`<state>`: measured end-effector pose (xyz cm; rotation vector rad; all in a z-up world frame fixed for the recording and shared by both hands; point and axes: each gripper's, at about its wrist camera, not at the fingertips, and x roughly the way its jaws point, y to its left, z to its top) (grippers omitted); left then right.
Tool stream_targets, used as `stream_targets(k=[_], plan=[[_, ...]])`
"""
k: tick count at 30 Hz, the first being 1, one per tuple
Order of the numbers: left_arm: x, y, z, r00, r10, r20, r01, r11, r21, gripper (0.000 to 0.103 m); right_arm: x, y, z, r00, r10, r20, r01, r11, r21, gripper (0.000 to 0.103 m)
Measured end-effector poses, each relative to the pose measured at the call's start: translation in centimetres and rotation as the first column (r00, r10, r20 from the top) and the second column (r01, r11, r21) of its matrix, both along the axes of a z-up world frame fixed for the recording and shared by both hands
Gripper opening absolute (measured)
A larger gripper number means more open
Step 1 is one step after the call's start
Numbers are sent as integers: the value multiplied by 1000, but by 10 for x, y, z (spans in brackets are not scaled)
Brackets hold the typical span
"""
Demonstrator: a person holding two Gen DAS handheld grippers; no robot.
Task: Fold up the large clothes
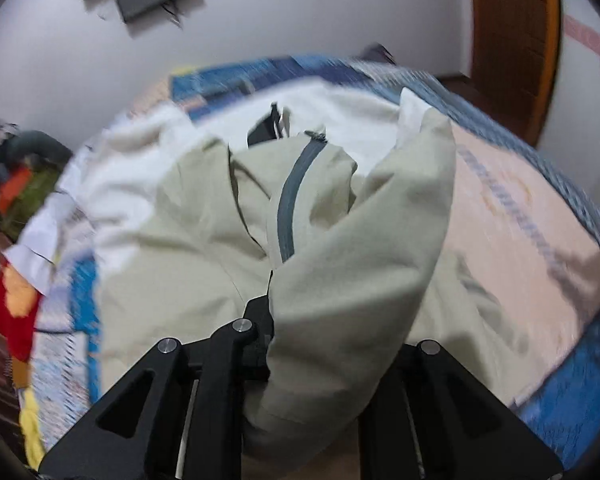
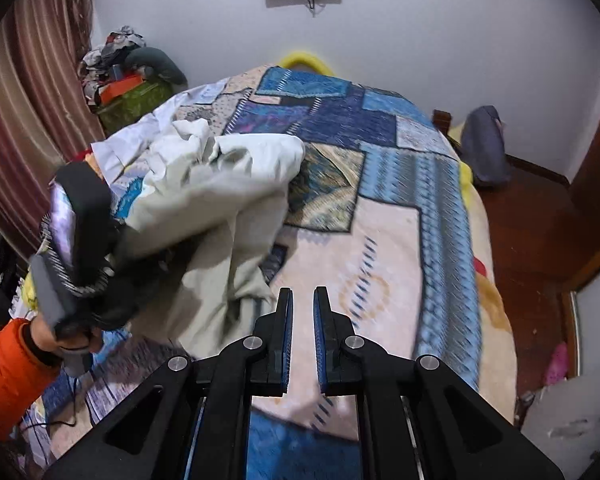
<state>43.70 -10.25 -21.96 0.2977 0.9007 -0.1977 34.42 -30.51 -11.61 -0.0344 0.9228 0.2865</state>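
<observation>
Pale beige jacket point(image 1: 204, 216), soft and rumpled with a grey zipper point(image 1: 290, 200), heaped on the patchwork-blanketed bed point(image 2: 380, 248), left gripper point(image 1: 300, 320) fingers seemingly pinched on a fold, right gripper point(image 2: 302, 300) fingers nearly together, holding nothing

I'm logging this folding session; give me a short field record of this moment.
garment: pale beige zip-front jacket, bunched on the bed
surface: blue and peach patchwork blanket
left gripper: shut on a fold of the jacket, fabric draped over its fingers
right gripper: empty, over bare blanket, jaws nearly together
zip: grey zip, visible, running down the front
</observation>
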Motion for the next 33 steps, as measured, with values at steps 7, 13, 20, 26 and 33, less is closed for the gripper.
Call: stream_targets(k=[7, 13, 20, 26, 33], plan=[[-35, 14, -1, 994, -52, -94, 48, 998, -44, 34, -2, 16, 14, 999, 36, 40, -36, 999, 7, 6], [-62, 51, 41, 985, -57, -161, 6, 953, -302, 80, 15, 48, 34, 991, 94, 97, -102, 992, 77, 6], [-70, 121, 86, 991, 131, -38, -136, 948, -288, 90, 35, 123, 35, 969, 227, 102, -236, 968, 86, 6], [-32, 168, 37, 961, 261, -92, -271, 953, -135, 92, 58, 200, -22, 925, 377, -39, -374, 924, 78, 6], [-47, 161, -25, 951, 203, -234, -247, 952, -179, 92, 66, 195, -112, 867, 420, -267, -434, 901, 8, 6]])
